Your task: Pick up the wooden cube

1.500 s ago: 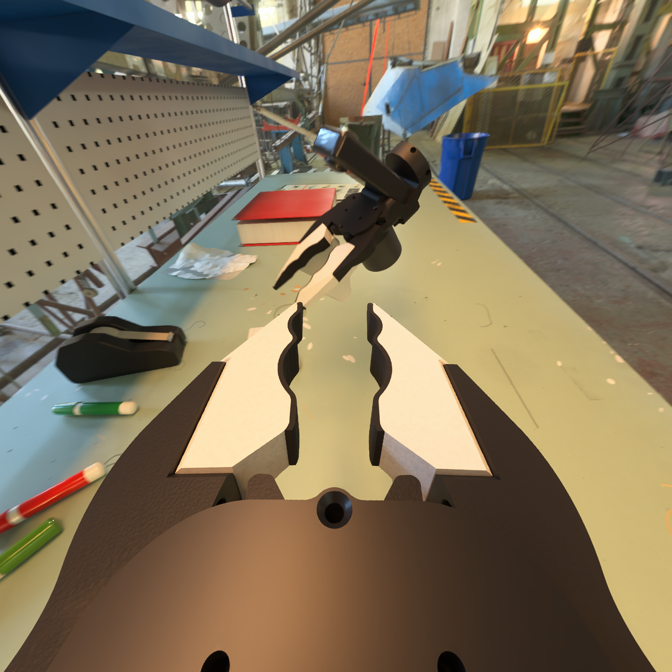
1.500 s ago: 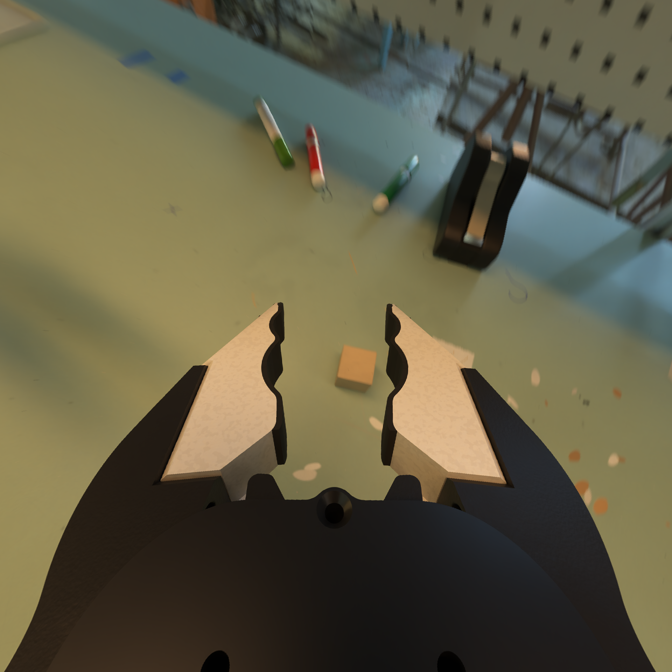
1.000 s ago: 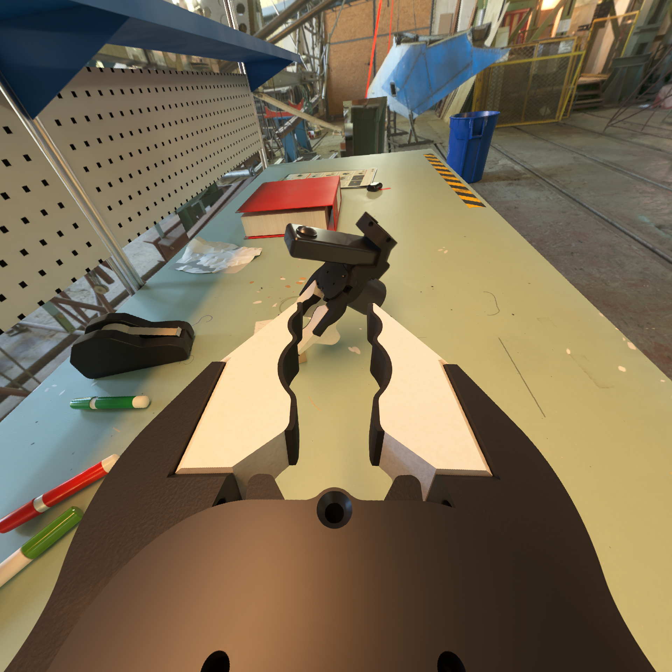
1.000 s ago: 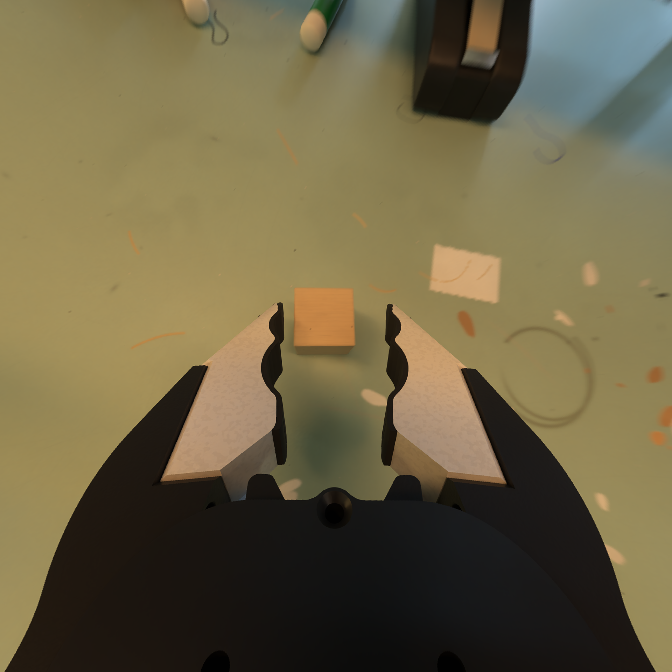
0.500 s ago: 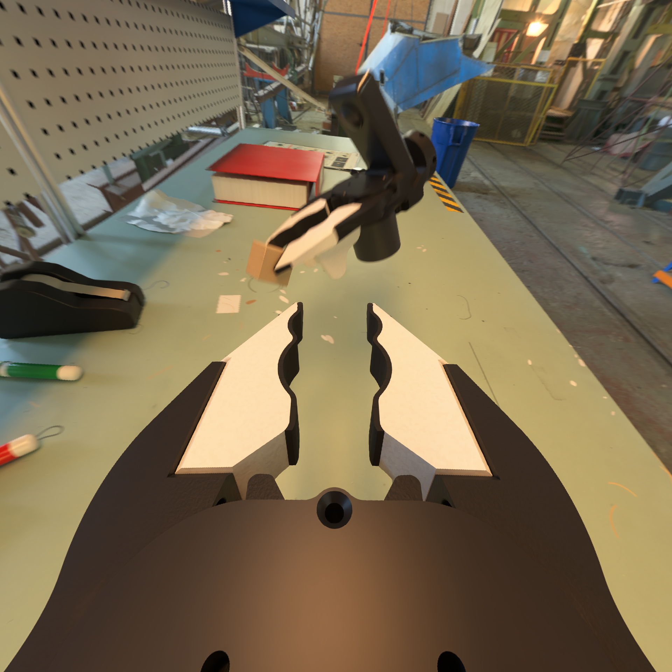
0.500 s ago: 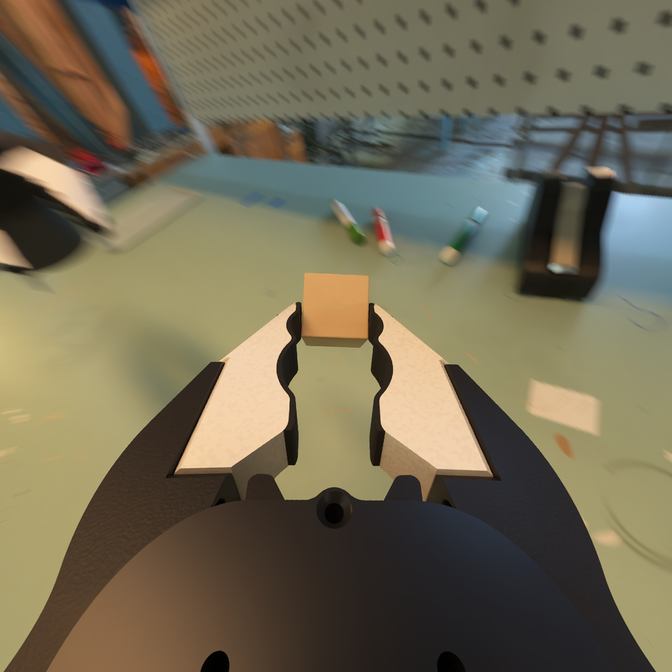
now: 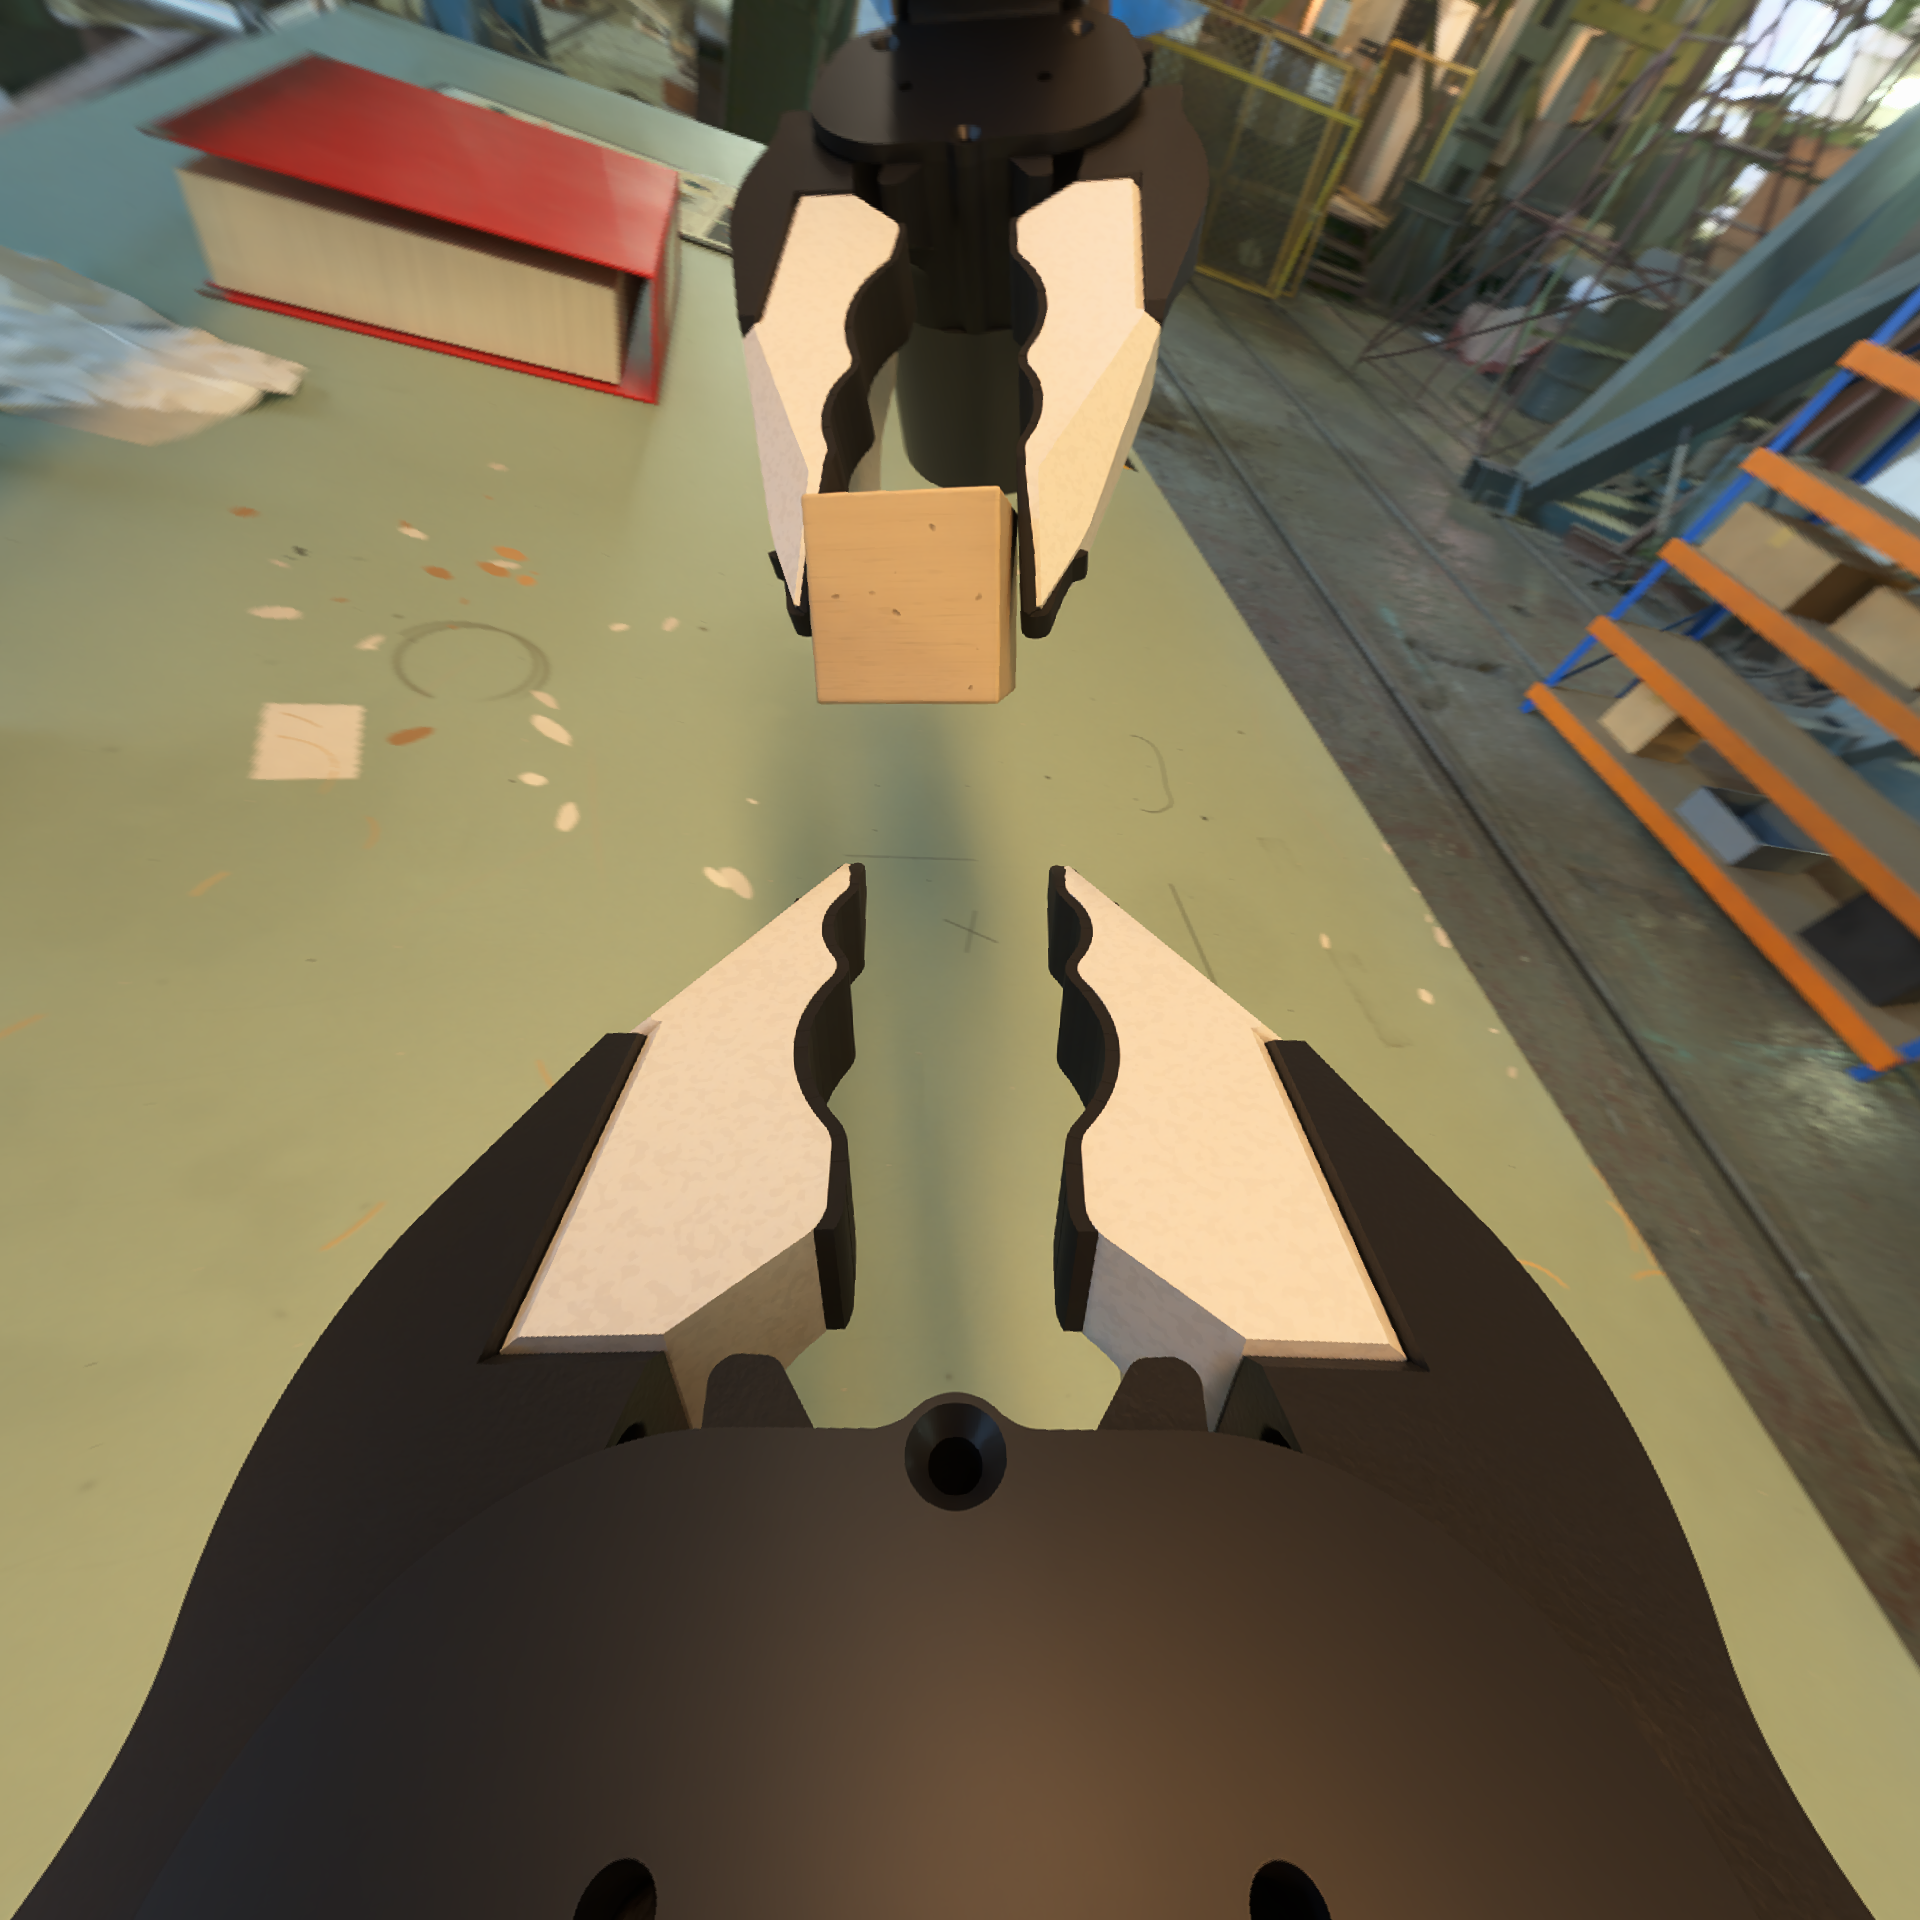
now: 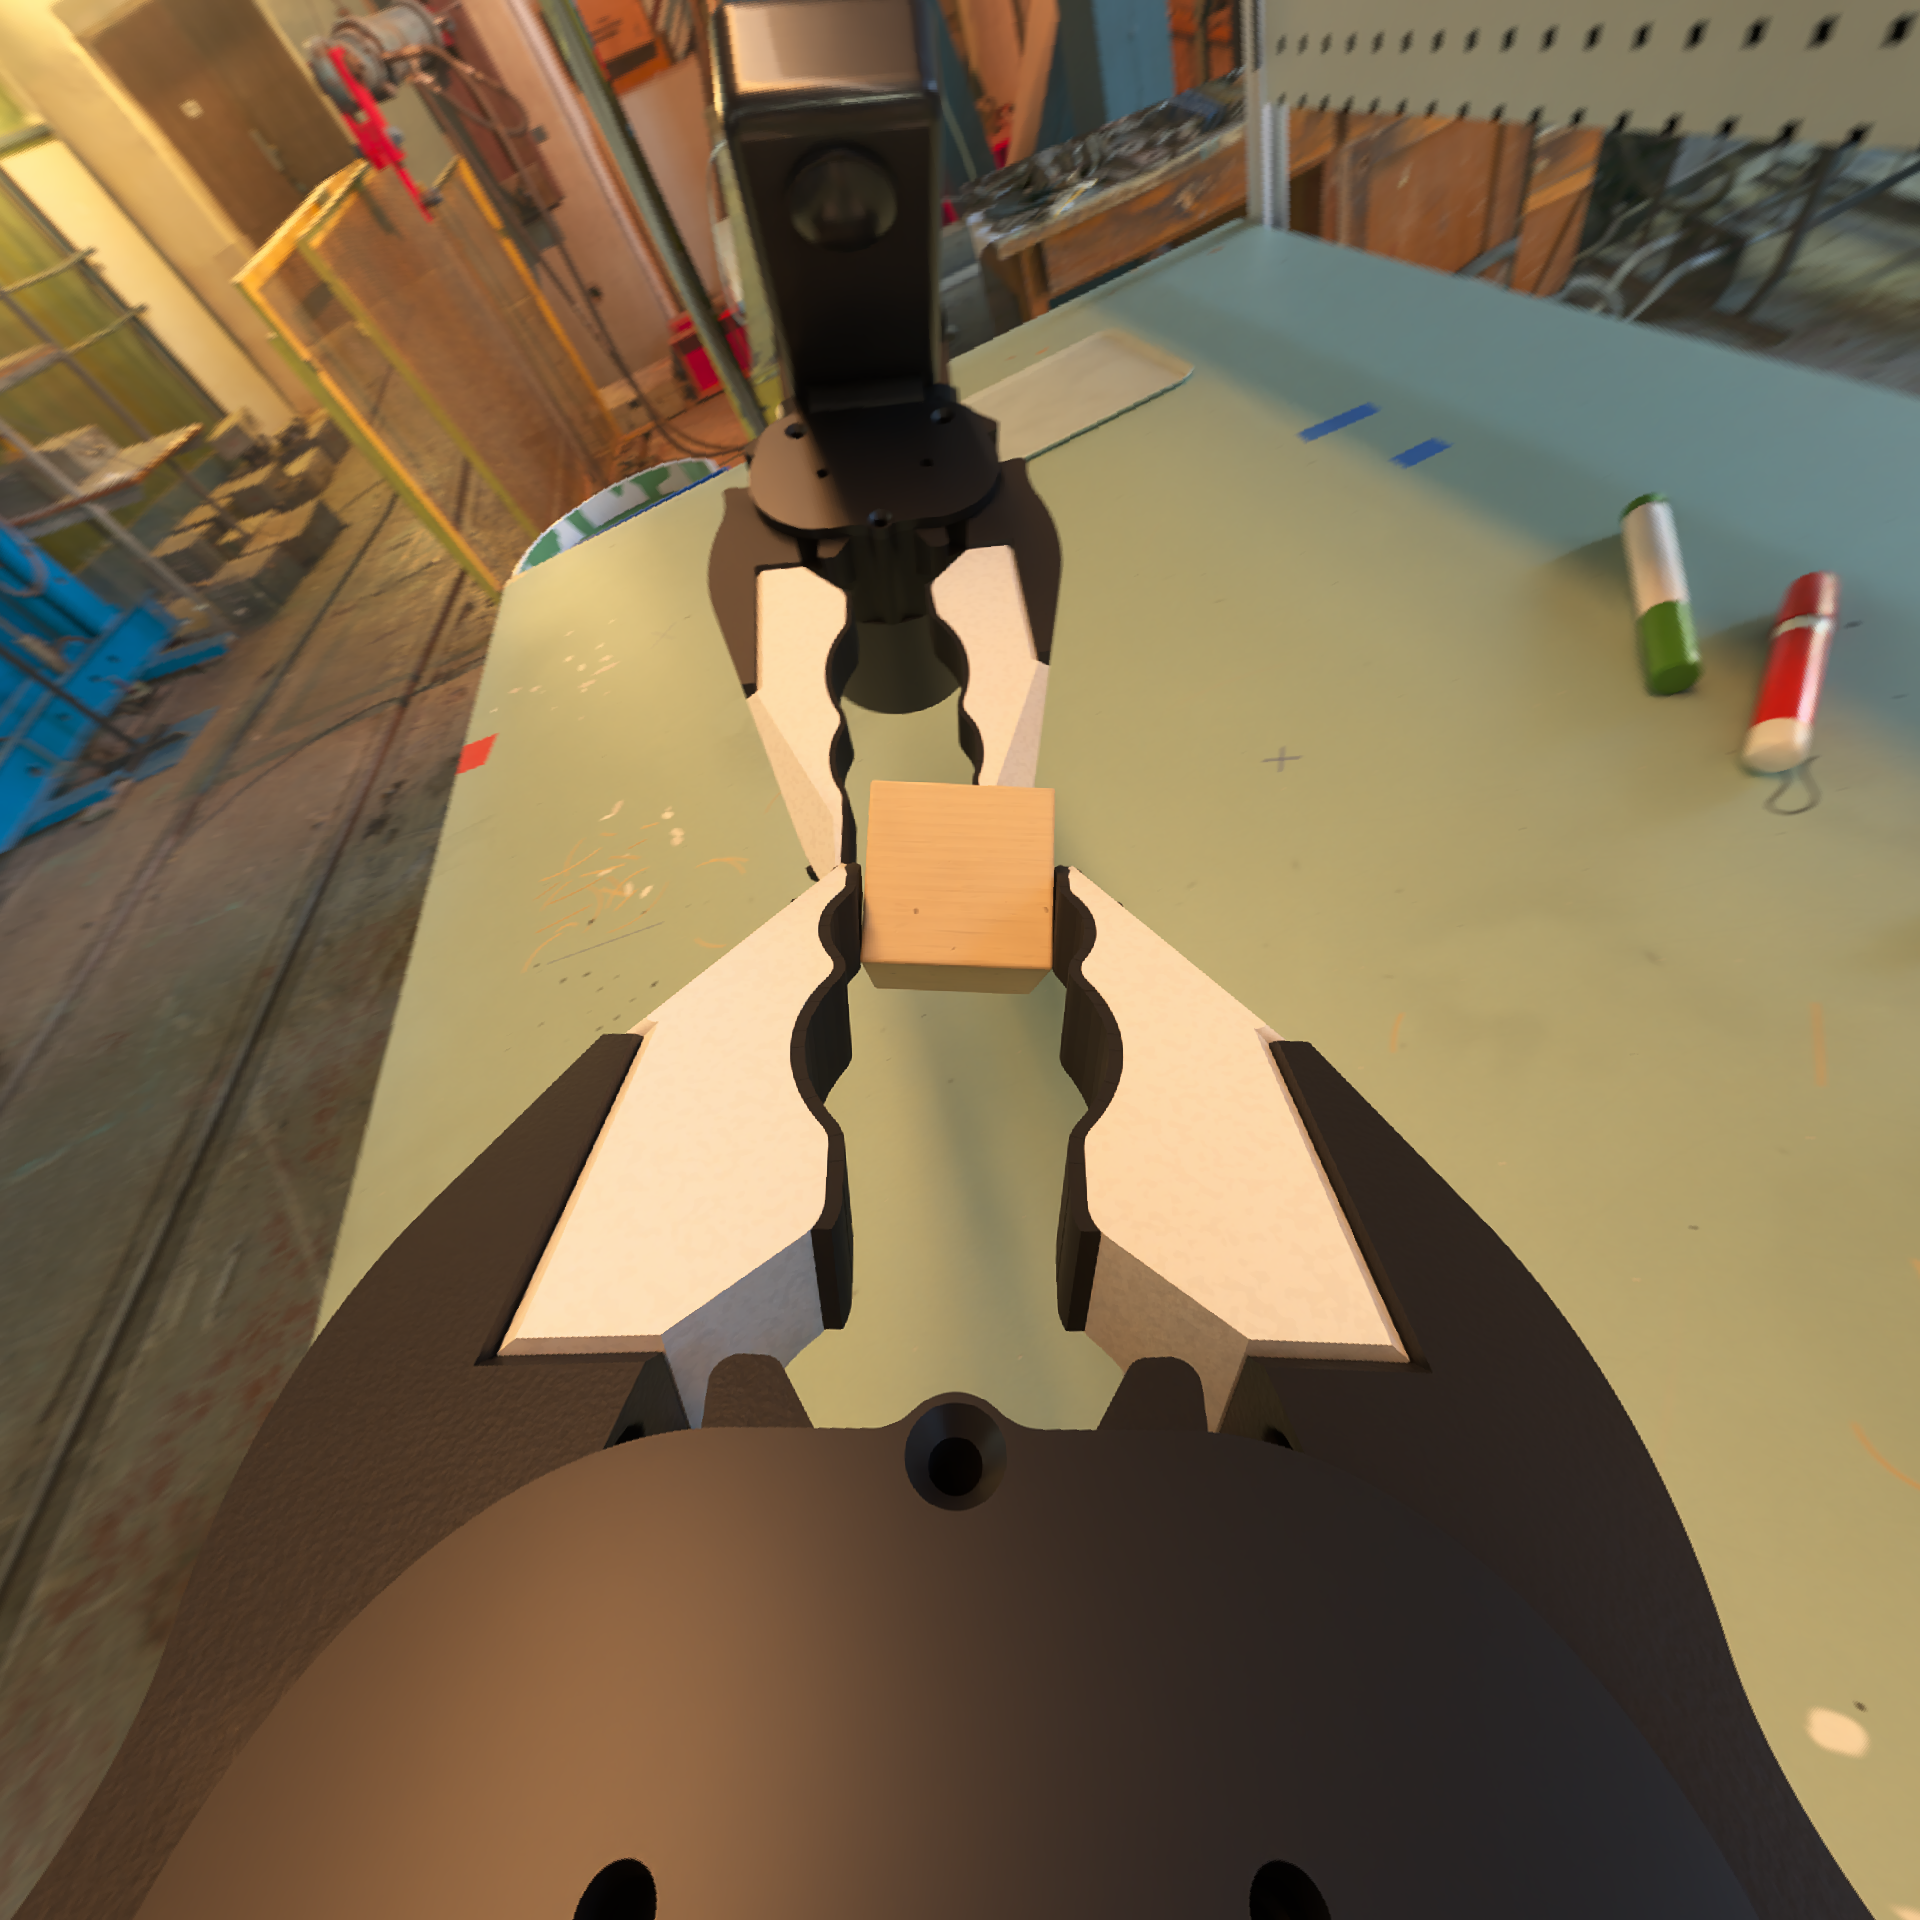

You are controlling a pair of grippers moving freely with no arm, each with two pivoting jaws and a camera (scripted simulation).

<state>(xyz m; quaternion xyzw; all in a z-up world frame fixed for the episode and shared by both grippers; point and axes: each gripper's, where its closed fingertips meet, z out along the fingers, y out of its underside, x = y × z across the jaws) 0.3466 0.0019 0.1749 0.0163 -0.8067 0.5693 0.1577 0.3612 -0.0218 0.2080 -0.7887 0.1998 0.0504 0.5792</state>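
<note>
The wooden cube [image 8: 956, 894] is a light tan block pinched between the fingertips of my right gripper [image 8: 956, 883], clear above the green table [image 8: 1351, 1039]. In the left wrist view the cube [image 7: 909, 592] hangs in the right gripper [image 7: 920, 618], which points back at the camera. My left gripper [image 7: 954, 878] is open and empty, level with the cube and a short gap in front of it. In the right wrist view the left gripper [image 8: 904, 764] faces me just behind the cube, its fingertips partly hidden by it.
A red book [image 7: 416, 229] and crumpled paper [image 7: 114, 364] lie at the far left. A green marker [image 8: 1660, 597] and a red marker [image 8: 1792, 670] lie to the right. A pale tray [image 8: 1081, 390] lies at the far end. The table edge [image 7: 1455, 1039] drops to the floor.
My right gripper came down around the cube, shut on it, lifted it off the table and swung round to face the left gripper. The left gripper has stayed open.
</note>
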